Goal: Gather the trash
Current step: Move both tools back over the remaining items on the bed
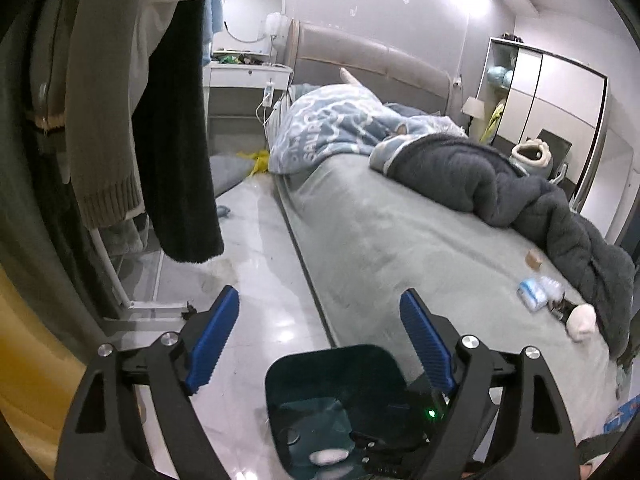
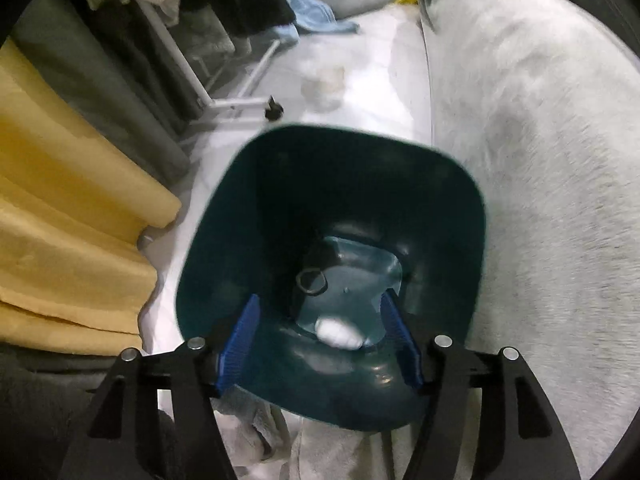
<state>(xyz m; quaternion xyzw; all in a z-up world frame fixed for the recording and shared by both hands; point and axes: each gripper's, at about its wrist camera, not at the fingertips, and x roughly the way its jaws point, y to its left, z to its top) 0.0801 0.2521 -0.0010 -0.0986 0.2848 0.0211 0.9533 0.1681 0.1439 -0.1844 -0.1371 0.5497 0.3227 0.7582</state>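
A dark teal trash bin [image 2: 360, 140] stands on the pale floor beside the bed. My right gripper [image 2: 320, 300] points down into its mouth, open, with nothing pressed between the blue pads [image 2: 240, 344]. A white crumpled wad [image 2: 340, 334] and a black band loop [image 2: 312, 280] lie on the bin's bottom. My left gripper [image 1: 320, 304] is open and empty above the bin [image 1: 304, 364], facing along the bed. On the grey sheet at the right lie a blue-white packet [image 1: 532, 292], a small brown scrap [image 1: 533, 259] and another white wad [image 1: 582, 320].
Clothes hang from a white rack [image 1: 116, 280] at the left, with a yellow curtain [image 2: 60, 200] beside it. A dark fleece blanket [image 1: 540, 200] and a blue patterned quilt [image 1: 328, 128] lie on the bed [image 1: 380, 240]. A wardrobe [image 1: 552, 104] stands at the far right.
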